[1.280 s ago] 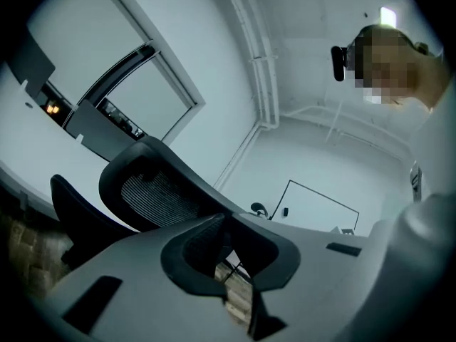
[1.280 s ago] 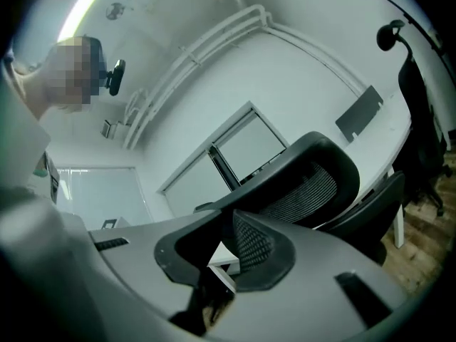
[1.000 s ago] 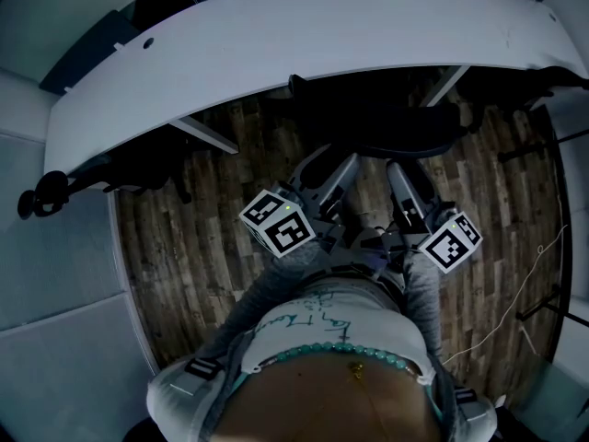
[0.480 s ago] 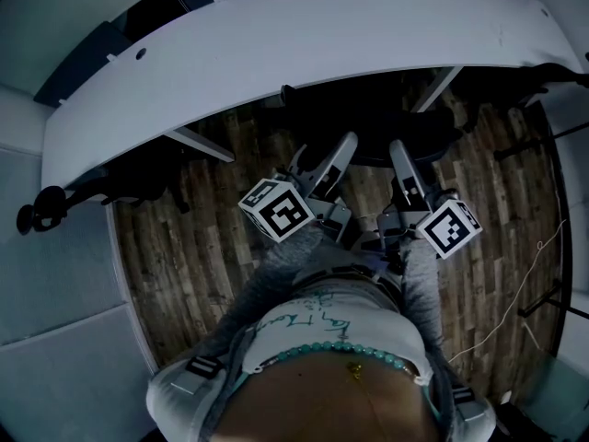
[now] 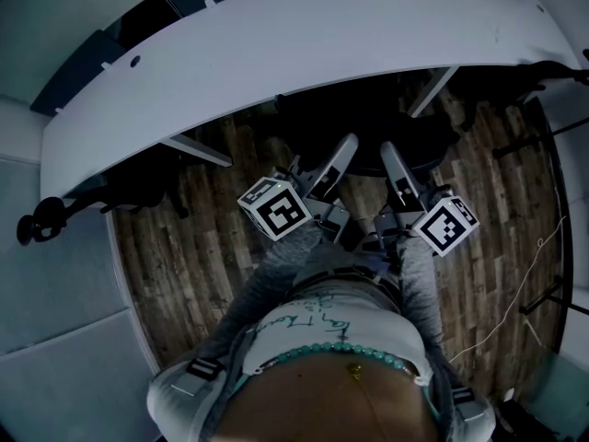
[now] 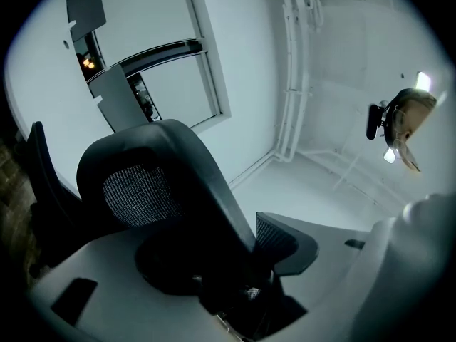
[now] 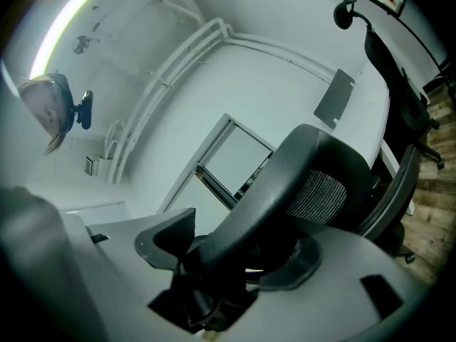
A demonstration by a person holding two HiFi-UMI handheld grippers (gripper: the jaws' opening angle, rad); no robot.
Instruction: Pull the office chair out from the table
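Note:
The black office chair point(image 5: 396, 127) stands tucked under the curved white table point(image 5: 276, 44), mostly in shadow. In the head view both grippers reach forward to its back. The left gripper point(image 5: 322, 159) and right gripper point(image 5: 405, 168) sit side by side. In the left gripper view the chair's mesh back point(image 6: 164, 184) rises ahead, and its dark rim runs down between the jaws of the left gripper point(image 6: 228, 262). The right gripper point(image 7: 235, 255) likewise straddles the rim of the chair back point(image 7: 313, 177). Both pairs of jaws stand apart around the rim, much as wide as earlier.
Another black chair point(image 5: 55, 215) sits at the table's left end and one more point(image 5: 552, 72) at the right, also seen as a tall chair point(image 7: 399, 84) with headrest. A thin cable point(image 5: 534, 274) lies on the wood floor. Table legs point(image 5: 198, 150) flank the chair.
Both grippers have moved forward and up to the chair. Its back rim, earlier beyond the fingertips, now lies between each pair of jaws. The chair looks unmoved.

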